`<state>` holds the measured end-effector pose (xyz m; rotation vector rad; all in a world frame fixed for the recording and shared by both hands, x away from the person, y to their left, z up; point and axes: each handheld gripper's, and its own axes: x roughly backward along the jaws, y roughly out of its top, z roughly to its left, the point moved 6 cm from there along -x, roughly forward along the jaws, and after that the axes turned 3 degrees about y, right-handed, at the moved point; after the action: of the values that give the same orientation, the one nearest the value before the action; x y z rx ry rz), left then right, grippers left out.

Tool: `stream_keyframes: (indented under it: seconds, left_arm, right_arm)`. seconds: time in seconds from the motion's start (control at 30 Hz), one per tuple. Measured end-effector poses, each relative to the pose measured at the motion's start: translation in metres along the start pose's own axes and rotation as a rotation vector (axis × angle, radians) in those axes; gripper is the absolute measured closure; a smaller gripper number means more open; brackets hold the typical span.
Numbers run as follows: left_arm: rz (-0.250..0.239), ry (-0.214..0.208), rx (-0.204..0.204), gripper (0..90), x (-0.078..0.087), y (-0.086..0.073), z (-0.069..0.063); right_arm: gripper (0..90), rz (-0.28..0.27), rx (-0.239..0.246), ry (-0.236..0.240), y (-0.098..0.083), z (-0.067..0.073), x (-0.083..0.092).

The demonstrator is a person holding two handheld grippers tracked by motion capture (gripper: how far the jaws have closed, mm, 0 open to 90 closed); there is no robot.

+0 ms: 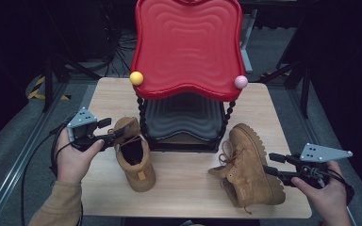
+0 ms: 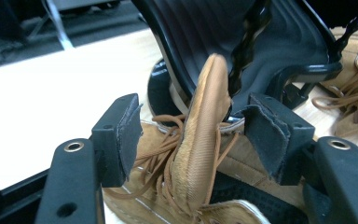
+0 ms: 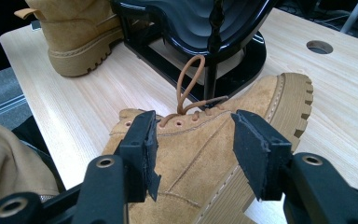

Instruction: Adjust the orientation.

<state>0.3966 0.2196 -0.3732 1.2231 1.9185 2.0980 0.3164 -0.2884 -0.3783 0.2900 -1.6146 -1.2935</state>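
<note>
Straddling a boot tongue, left gripper jaws spread, right gripper jaws spread over the tipped boot.

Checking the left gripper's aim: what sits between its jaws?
In the left gripper view, the upright boot's tongue stands in the gap of the open left gripper, laces beside it; neither pad touches it.

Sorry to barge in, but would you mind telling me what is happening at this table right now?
A person holds a gripper in each hand over two tan boots on a wooden table, in front of a two-tier shoe rack. The left gripper is open with its jaws either side of the upright boot's tongue. The right gripper is open beside the boot lying on its side. Neither boot is gripped yet.
</note>
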Motion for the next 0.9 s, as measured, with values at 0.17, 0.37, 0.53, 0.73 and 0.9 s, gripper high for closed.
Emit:
stream_keyframes:
  seconds: [0.17,0.37,0.53,0.73,0.9]
  left_arm:
    - [0.039,-0.052,-0.005,36.3,-0.020,-0.008,0.002]
    - [0.095,-0.107,0.011,41.9,-0.043,-0.017,0.003]
    - [0.103,-0.124,-0.016,56.7,-0.048,-0.018,0.002]
    - [0.099,-0.116,-0.064,80.3,-0.046,-0.018,0.003]
    - [0.090,-0.132,-0.033,82.2,-0.041,-0.018,0.007]
  right_arm:
    - [50.5,0.004,-0.007,-0.003,-0.002,0.000,0.001]
    - [50.4,0.007,-0.019,-0.014,-0.007,0.000,0.004]
    - [50.4,0.008,-0.028,-0.019,-0.009,-0.001,0.006]
    - [50.4,0.013,-0.034,-0.022,-0.012,-0.001,0.007]
    - [50.4,0.009,-0.033,-0.025,-0.012,-0.003,0.008]
